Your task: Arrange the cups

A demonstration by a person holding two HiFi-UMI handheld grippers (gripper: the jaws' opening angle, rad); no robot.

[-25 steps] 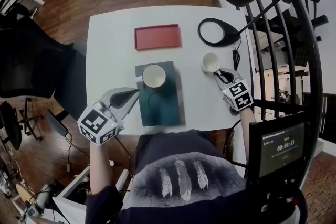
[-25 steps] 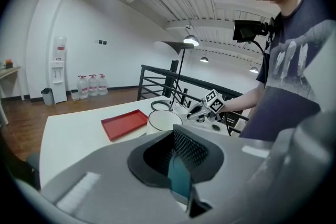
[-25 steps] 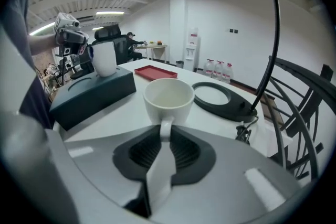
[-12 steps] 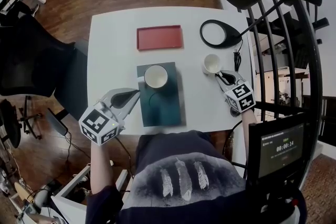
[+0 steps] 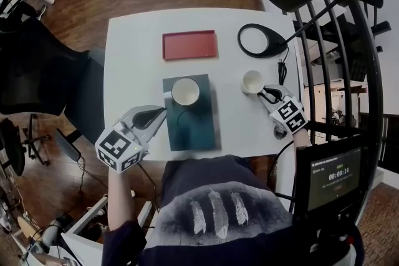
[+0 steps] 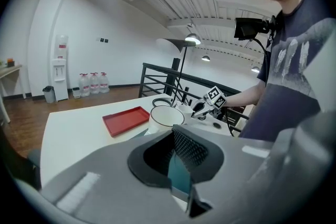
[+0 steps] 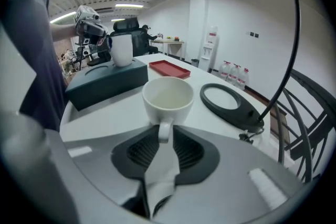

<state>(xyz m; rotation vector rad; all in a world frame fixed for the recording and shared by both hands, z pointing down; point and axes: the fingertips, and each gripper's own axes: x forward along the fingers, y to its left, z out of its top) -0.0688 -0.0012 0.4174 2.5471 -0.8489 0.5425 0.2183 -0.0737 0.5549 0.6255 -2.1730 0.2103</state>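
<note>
My right gripper [image 7: 159, 140] has just been easing its jaws apart. They are narrow, with the handle [image 7: 163, 131] of the white cup [image 7: 168, 96] between them. The cup stands upright on the counter [image 7: 105, 113] straight ahead, handle towards me. My left gripper [image 5: 154, 114], closed and empty, is well apart.

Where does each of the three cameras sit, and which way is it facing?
Head view: on the head, steeply down at the table; torso, left hand-held gripper, right hand-held gripper show.
Left gripper view: on that gripper, across the table; shut jaws and torso show.
Right gripper view: faces the cup; jaws, just opened wider, flank its handle.
Both gripper views share the red tray.
</note>
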